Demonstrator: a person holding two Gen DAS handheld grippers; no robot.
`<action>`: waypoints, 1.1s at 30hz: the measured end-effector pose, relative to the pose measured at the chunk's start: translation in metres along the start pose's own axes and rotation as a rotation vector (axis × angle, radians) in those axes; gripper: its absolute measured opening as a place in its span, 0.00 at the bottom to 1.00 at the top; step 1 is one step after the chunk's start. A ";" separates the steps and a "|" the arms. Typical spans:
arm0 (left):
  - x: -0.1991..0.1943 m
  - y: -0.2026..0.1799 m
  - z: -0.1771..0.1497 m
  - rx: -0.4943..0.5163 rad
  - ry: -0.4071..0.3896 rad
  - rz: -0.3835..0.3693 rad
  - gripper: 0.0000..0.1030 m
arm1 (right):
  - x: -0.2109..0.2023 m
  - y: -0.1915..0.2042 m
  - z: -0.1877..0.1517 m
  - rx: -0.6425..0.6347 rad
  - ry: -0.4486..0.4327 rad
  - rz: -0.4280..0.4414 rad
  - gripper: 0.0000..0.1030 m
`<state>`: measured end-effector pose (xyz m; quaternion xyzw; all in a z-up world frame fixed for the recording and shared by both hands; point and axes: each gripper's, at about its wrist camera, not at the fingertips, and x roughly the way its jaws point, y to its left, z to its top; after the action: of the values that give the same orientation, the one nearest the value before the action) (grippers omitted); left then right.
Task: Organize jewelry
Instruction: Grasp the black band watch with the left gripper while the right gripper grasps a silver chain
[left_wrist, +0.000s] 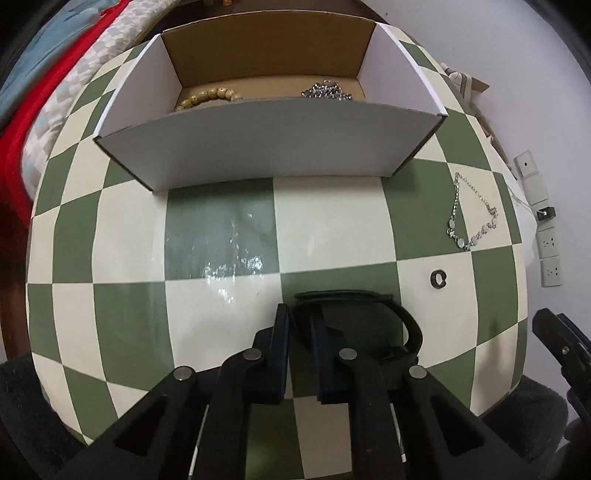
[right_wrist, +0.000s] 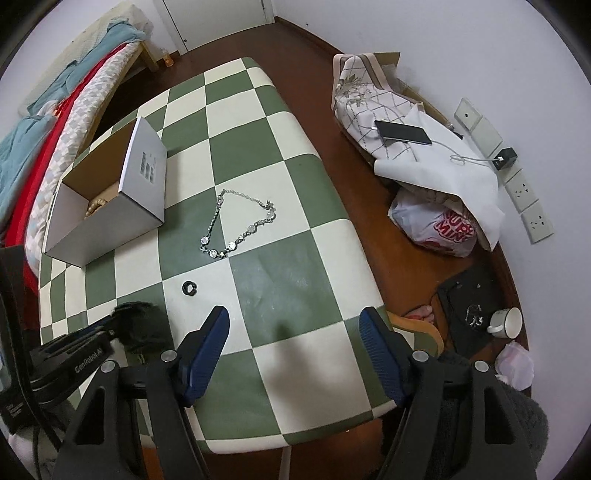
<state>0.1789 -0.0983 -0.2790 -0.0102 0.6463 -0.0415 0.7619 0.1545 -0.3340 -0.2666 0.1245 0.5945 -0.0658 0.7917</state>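
1. On the checkered surface (right_wrist: 280, 206), a silver necklace (right_wrist: 236, 225) and small ring (right_wrist: 189, 287) lie outside the box (left_wrist: 266, 147).
2. Left gripper (left_wrist: 299, 332) fingers grip a black band (left_wrist: 388, 314); likely boxed next.
3. Right gripper (right_wrist: 295, 350) fingers spread wide, empty.

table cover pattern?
Green and cream checkerboard on the table cover; the right wrist view shows it best.
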 end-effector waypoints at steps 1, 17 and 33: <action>-0.002 0.001 0.001 0.002 -0.012 0.011 0.06 | 0.002 0.001 0.002 -0.001 0.002 0.006 0.73; -0.029 0.070 0.021 0.017 -0.184 0.309 0.02 | 0.073 0.028 0.072 -0.007 -0.014 -0.026 0.62; -0.037 0.073 0.019 0.014 -0.210 0.317 0.02 | 0.068 0.068 0.055 -0.200 -0.080 -0.069 0.06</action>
<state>0.1957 -0.0236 -0.2445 0.0926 0.5565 0.0757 0.8222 0.2415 -0.2808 -0.3096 0.0216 0.5698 -0.0385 0.8206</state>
